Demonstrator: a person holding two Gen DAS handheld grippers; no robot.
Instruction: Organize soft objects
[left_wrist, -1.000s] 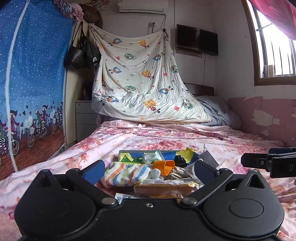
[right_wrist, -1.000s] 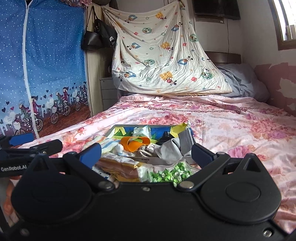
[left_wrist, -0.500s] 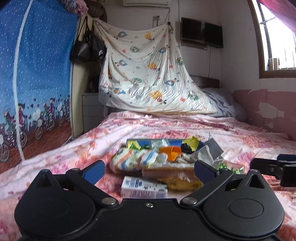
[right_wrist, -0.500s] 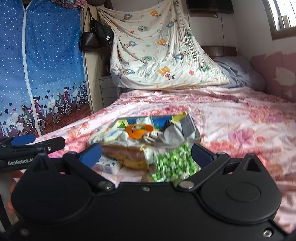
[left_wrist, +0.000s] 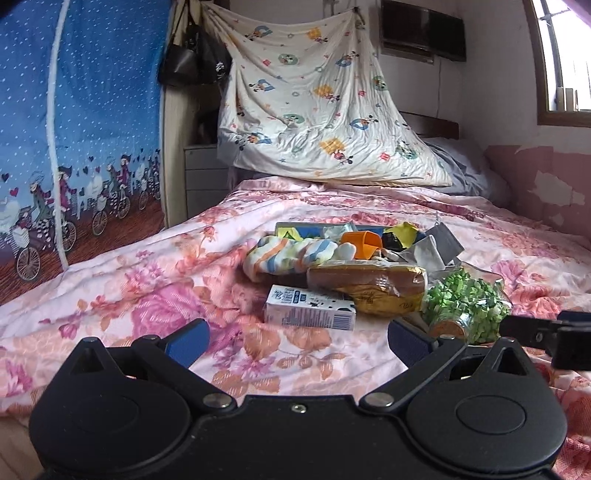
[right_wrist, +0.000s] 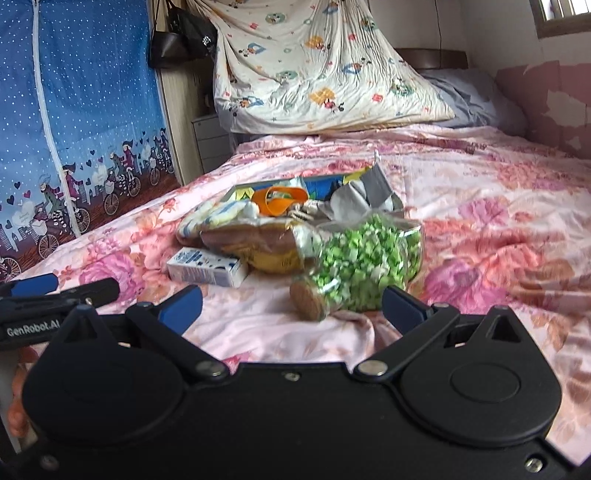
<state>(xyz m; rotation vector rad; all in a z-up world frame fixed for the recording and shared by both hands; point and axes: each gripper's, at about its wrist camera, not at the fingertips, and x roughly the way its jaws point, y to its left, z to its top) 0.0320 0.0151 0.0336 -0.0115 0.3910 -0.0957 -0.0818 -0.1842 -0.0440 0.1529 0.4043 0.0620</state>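
A heap of things lies on the pink floral bedspread (left_wrist: 166, 280): a striped sock roll (left_wrist: 291, 254) (right_wrist: 218, 214), a bagged bread loaf (left_wrist: 365, 282) (right_wrist: 251, 240), a small white milk carton (left_wrist: 310, 312) (right_wrist: 207, 269), a corked jar of green bits (left_wrist: 465, 310) (right_wrist: 362, 262), an orange cup (left_wrist: 364, 243) (right_wrist: 279, 199), grey cloth (left_wrist: 436, 247) (right_wrist: 365, 192) and a blue box (left_wrist: 314, 229). My left gripper (left_wrist: 299, 338) is open and empty, short of the carton. My right gripper (right_wrist: 291, 301) is open and empty, just short of the jar.
A cartoon-print sheet (left_wrist: 317, 107) hangs at the head of the bed above a grey pillow (left_wrist: 465, 166). A blue wardrobe cover (left_wrist: 74, 129) stands on the left, a peeling pink wall (left_wrist: 546, 184) on the right. Black bags (left_wrist: 192, 55) hang by a white drawer unit (left_wrist: 203, 177).
Both grippers have drawn back from the heap and risen, so the carton and jar now lie fully in view ahead of the fingers. Both stay open and empty.
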